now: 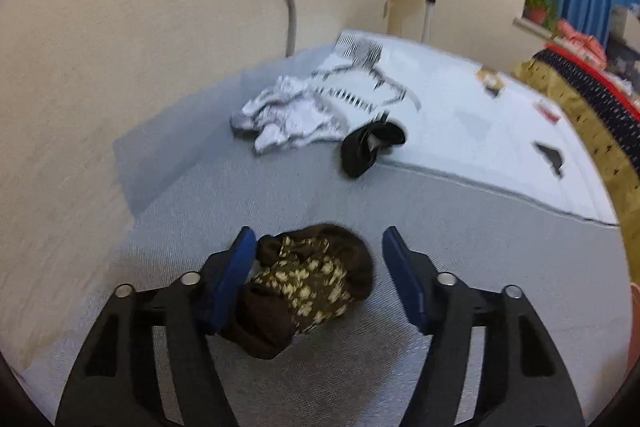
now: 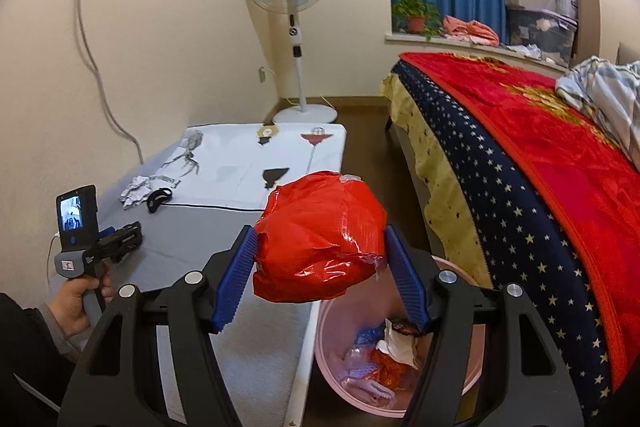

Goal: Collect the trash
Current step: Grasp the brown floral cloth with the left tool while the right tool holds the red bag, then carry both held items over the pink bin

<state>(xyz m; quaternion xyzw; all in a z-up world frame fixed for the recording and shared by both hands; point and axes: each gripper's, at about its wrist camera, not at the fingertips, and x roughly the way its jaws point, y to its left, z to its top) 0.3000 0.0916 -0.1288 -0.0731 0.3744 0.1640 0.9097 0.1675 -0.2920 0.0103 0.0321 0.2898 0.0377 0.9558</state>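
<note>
Altogether, one red wrapper (image 2: 320,239) between right tongs (image 2: 320,247), one bin (image 2: 472,371).

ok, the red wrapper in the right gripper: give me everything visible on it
The red wrapper is a crumpled, glossy sheet that looks like plastic or foil, bunched into a rough ball, with a pale torn edge at the lower right. It sits between the blue pads of the right gripper, its left side against the left pad; contact on the right is unclear. It hangs above the edge of the pink bin, which already holds trash.
</note>
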